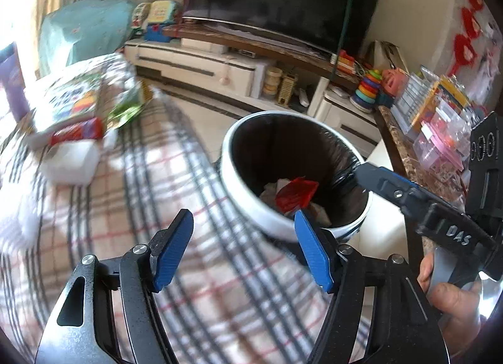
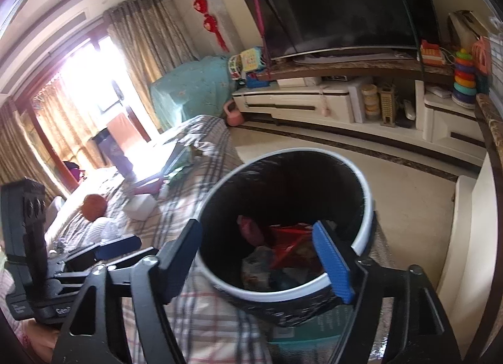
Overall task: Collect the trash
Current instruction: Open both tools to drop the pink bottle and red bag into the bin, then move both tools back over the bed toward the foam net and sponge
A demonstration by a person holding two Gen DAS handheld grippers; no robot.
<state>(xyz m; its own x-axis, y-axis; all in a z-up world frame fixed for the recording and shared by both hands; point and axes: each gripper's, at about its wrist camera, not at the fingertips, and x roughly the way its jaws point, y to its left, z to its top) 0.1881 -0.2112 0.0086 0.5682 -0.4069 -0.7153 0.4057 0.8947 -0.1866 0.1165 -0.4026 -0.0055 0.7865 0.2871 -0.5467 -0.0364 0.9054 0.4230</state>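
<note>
Here both tools [image 1: 243, 249] [image 2: 270, 257] gape empty over the bin [image 2: 366, 194].

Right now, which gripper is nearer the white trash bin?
Right. The right gripper hangs open directly over the trash bin, fingers framing its mouth. The left gripper, also open and empty, sits beside the bin's rim, mostly over the plaid cover.

The right gripper [image 2: 267, 254] hangs open and empty over the bin [image 2: 364, 194], where a red wrapper [image 2: 289, 243] lies among other trash.
</note>
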